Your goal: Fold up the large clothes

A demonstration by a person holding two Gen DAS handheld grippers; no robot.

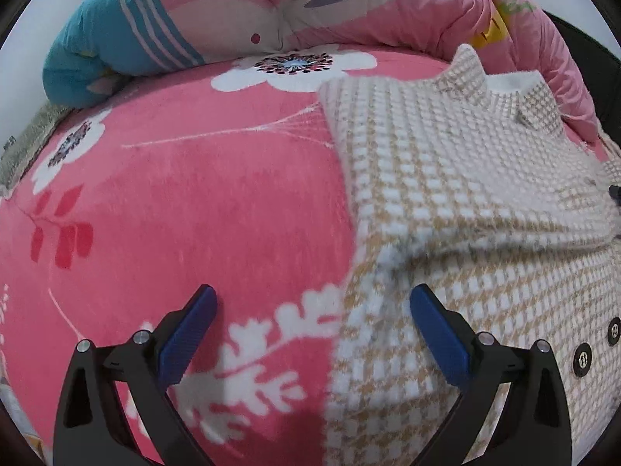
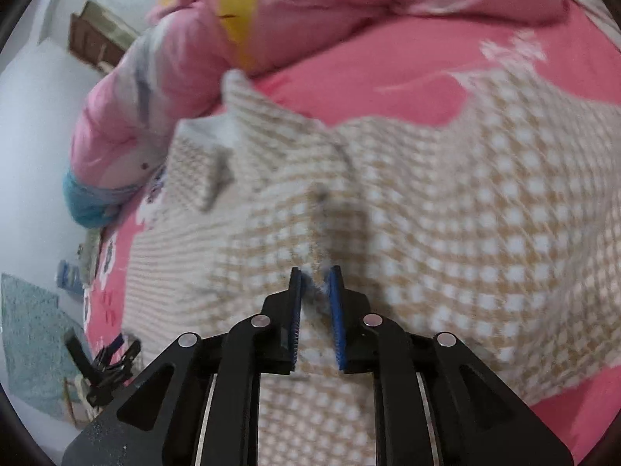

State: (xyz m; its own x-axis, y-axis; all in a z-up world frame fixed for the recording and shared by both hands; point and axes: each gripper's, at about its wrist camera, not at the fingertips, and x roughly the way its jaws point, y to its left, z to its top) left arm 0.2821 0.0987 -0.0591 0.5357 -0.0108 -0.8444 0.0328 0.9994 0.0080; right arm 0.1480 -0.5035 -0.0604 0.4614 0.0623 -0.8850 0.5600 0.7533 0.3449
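The houndstooth coat [image 1: 458, 202] lies spread on the pink floral blanket [image 1: 174, 194] of the bed, collar toward the rumpled pink quilt [image 1: 349, 4], with 1 flap already lying across the coat's body. The left gripper [image 1: 312, 324] hangs over the coat's left edge, fingers wide apart and holding nothing. The right gripper [image 2: 315, 291] has its fingers slightly parted with fuzzy fabric between them; grip or release is unclear. To fold well, I'd lay this fabric flat on the coat, let go cleanly, then smooth the crease so both sides match
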